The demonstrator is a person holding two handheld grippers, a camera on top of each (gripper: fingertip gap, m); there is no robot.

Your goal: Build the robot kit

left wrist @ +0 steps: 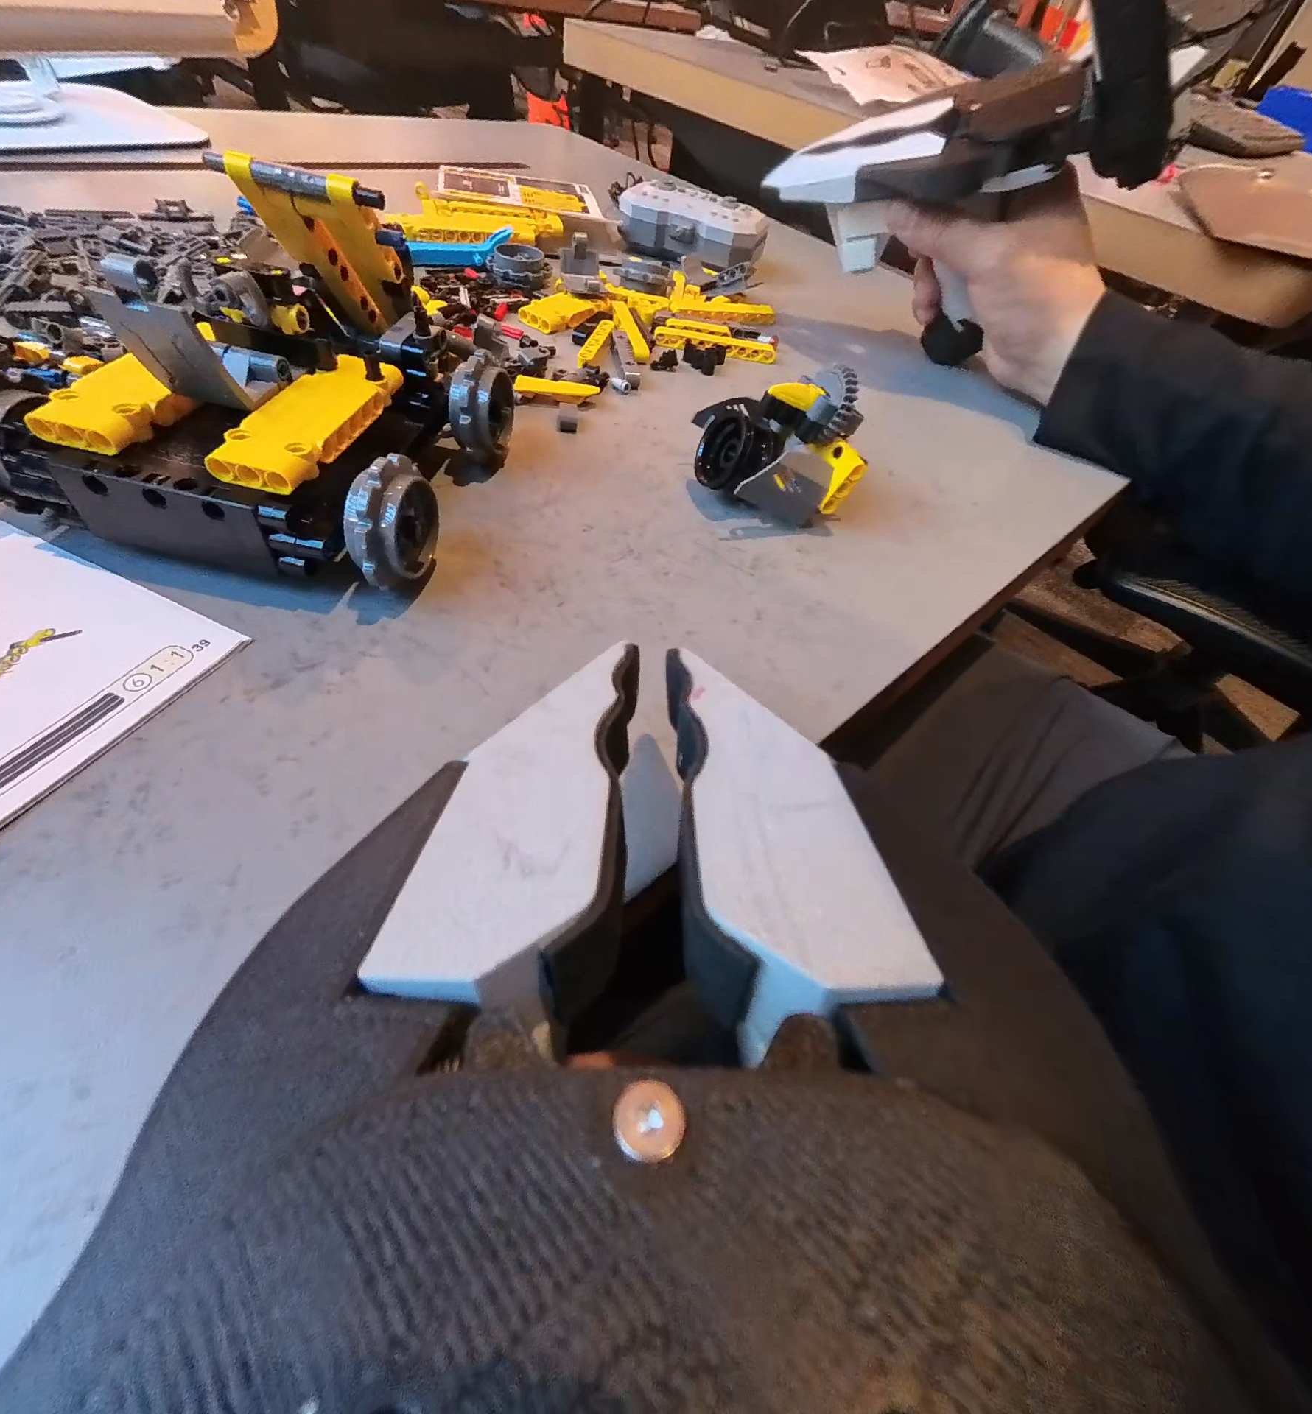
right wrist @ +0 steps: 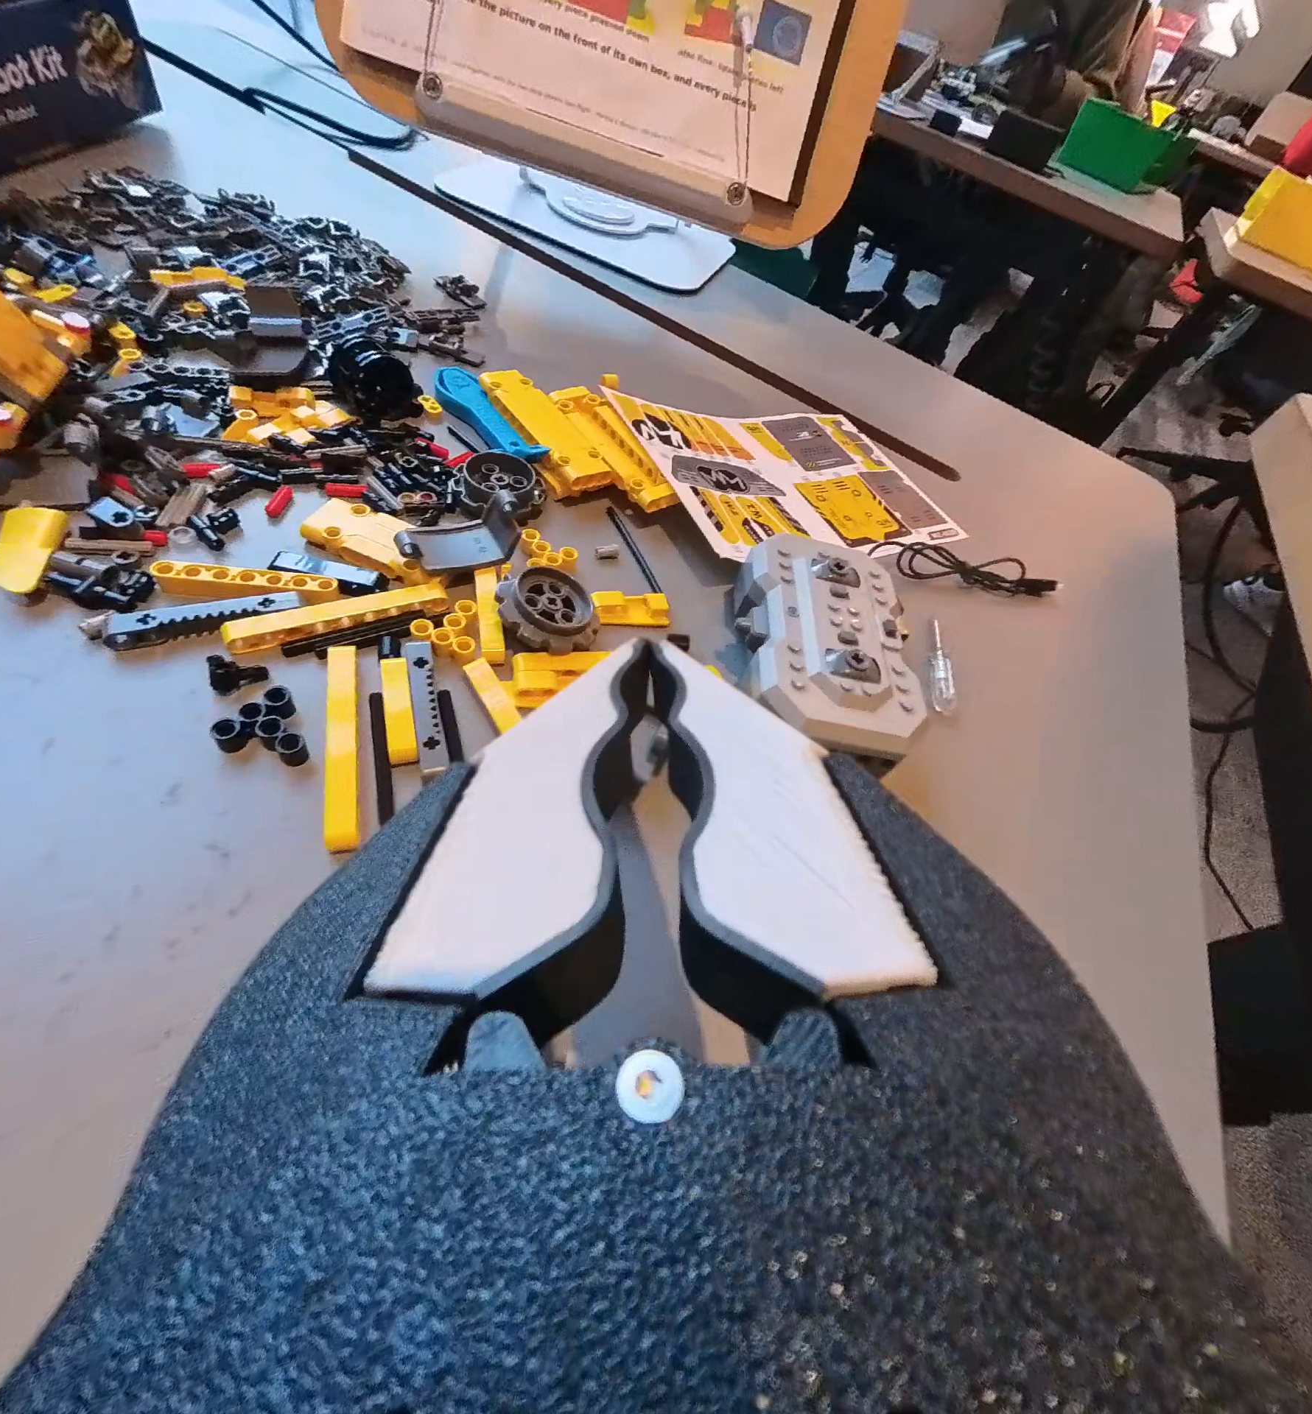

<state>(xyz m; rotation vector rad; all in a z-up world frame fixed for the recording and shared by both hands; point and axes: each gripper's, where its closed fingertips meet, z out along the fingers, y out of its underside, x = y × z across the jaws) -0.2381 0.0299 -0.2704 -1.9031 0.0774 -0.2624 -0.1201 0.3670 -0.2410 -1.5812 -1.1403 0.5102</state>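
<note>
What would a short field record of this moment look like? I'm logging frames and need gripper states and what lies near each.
left gripper: nearly shut, empty, above bare table
right gripper: shut, empty, above loose yellow beams
nearest to right gripper: grey battery box, grey gear wheel
ahead of left gripper: yellow and black vehicle, small wheel assembly
paper: instruction booklet, sticker sheet
</note>
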